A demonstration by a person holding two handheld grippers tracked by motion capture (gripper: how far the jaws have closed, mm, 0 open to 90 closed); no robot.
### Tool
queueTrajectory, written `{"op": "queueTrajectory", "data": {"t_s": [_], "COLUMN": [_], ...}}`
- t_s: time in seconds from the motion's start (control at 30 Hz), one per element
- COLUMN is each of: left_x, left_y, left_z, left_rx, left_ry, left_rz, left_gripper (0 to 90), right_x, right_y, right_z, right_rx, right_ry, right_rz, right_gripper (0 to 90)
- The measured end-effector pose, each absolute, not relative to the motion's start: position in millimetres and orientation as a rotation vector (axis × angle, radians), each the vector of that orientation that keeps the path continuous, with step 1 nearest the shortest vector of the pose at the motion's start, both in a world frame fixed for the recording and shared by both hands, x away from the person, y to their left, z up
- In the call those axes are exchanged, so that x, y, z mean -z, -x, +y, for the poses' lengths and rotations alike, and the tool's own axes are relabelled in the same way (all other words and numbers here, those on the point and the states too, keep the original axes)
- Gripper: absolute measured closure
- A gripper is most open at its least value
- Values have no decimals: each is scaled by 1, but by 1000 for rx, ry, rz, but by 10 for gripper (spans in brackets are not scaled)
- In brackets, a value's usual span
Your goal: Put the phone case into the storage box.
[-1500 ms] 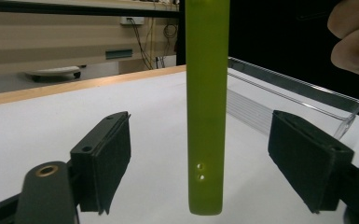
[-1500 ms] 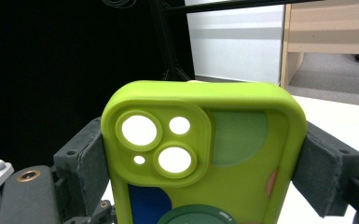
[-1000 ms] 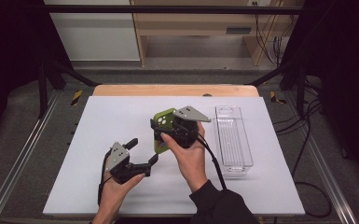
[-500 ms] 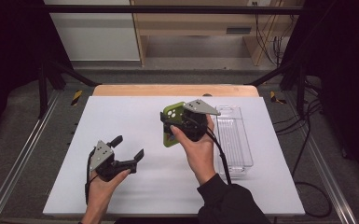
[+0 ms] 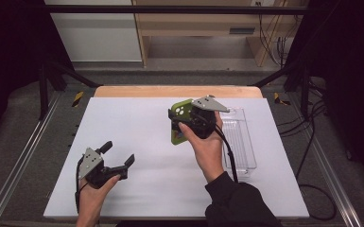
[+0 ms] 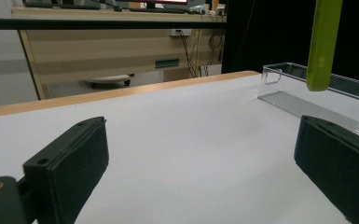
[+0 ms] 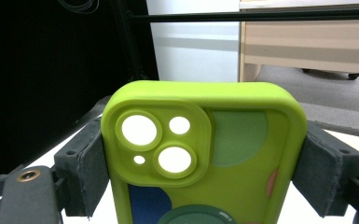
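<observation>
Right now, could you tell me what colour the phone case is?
Lime green phone case, clearest in the right gripper view.

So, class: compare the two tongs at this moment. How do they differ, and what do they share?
The right tongs are shut on a green phone case, gripping its two sides; the left tongs stand open and hold nothing. The right tongs are raised beside the clear tray; the left tongs sit low over the white table. Both have black jaws.

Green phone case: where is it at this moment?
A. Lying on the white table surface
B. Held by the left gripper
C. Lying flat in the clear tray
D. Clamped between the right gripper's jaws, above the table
D. The right gripper has its pads pressed on both sides of the green phone case, held clear of the table.
</observation>
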State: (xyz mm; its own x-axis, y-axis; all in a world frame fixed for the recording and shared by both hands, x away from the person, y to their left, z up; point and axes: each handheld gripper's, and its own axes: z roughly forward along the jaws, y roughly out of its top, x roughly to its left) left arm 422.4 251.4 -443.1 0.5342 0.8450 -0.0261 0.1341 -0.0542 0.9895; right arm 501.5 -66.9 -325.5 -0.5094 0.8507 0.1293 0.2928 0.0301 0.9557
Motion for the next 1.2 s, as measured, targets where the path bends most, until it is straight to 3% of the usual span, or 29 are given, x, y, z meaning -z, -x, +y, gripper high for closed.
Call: {"op": "queueTrajectory", "data": {"t_s": [1.2], "left_x": [450], "left_y": [-414], "left_z": [283], "left_rx": [-704], "left_ry": [-1515], "left_rz": [872], "left_gripper": [22], "right_x": [304], "right_y": [-515], "right_z": [-116], "right_rx": [-1489], "right_ry": [-1186], "right_rz": [1731], "right_gripper": [166]}}
